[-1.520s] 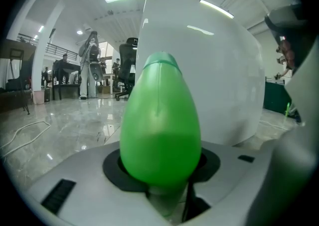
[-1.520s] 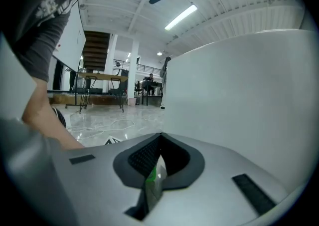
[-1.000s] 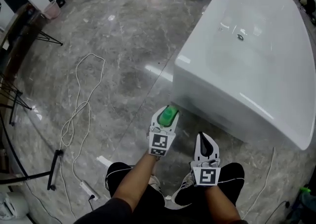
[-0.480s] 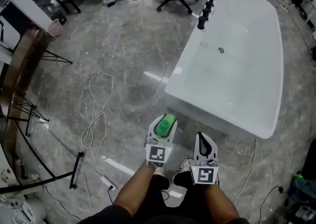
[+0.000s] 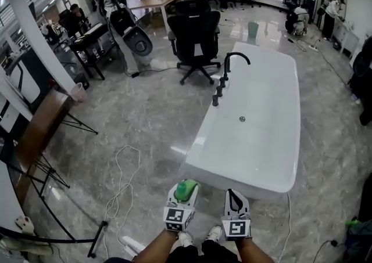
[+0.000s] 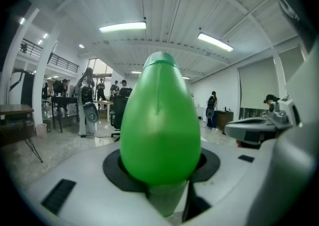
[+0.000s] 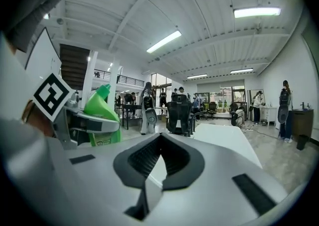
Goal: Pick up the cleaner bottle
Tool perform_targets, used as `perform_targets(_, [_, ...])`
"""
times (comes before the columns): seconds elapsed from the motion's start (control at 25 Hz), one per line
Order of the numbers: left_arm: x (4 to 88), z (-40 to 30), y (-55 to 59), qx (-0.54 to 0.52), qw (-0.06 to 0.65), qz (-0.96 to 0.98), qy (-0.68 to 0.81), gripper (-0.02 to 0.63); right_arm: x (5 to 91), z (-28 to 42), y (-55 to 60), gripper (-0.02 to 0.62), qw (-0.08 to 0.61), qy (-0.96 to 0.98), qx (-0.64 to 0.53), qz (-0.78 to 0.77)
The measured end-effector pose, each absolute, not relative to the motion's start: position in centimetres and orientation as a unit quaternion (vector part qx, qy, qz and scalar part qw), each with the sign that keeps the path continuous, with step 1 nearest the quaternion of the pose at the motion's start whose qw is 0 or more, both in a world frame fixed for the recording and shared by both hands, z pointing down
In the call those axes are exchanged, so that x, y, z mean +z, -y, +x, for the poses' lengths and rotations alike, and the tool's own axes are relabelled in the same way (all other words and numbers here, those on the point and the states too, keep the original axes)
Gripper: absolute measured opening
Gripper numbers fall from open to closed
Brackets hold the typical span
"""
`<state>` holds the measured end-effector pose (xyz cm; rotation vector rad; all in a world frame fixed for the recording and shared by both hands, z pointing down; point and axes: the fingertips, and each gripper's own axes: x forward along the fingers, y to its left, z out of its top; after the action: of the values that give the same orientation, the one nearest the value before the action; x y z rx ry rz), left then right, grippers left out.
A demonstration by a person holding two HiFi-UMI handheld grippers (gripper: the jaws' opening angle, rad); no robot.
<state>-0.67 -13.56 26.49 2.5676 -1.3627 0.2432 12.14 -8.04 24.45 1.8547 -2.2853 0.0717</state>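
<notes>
Head view: the left gripper point(image 5: 183, 193) and right gripper point(image 5: 233, 194) sit side by side just before the near end of the white tub point(image 5: 264, 140), both held well clear of the floor point(image 5: 145, 122). The left gripper's 2 jaws are clamped on the green bottle point(image 5: 186, 188), which sits near the tub's near left corner, off the floor. In the left gripper view the bottle point(image 6: 160, 120) fills the middle of the frame, its rounded body seated between the dark pads and its narrow end up. The right gripper's jaws are together with nothing between them; in the right gripper view its dark pads point(image 7: 172, 157) meet at the tips, and the bottle point(image 7: 102, 115) shows to the left in the other gripper. A black faucet point(image 5: 229, 61) stands on the tub's left rim toward its far end. A black chair point(image 5: 195, 35) is beyond the tub's far left corner. A white cable point(image 5: 122, 180) lies looped on the floor left of the tub.
</notes>
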Motion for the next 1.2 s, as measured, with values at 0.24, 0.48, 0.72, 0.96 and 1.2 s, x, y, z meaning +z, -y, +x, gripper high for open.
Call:
perform_targets(0.24, [22.3,0.6,11.3,0.068,0.115,0.875,0.465,0.181,19.4,14.2,5.7,0.011,0.065,0.756,0.019,0.651])
perform_targets(0.48, [18.7,2.6,11.0,0.049,0.098,0.893,0.437,0.181,15.5,16.0,5.3,0.011,0.057,0.729,-0.01,0.682])
perform_targets(0.72, [17.6,3.0,11.3,0.057,0.093,0.907,0.406,0.181,13.6,16.2,4.8,0.011,0.064,0.706,-0.021,0.705])
perform_targets(0.96, [16.5,3.6,11.8,0.056,0.074,0.919,0.383,0.181,13.0,16.3,5.1,0.011,0.068,0.69,-0.031,0.72])
perform_targets(1.2, [16.0,3.8,12.1,0.066,0.06,0.923,0.373,0.181,11.8,16.5,5.3,0.011,0.064,0.684,-0.048,0.725])
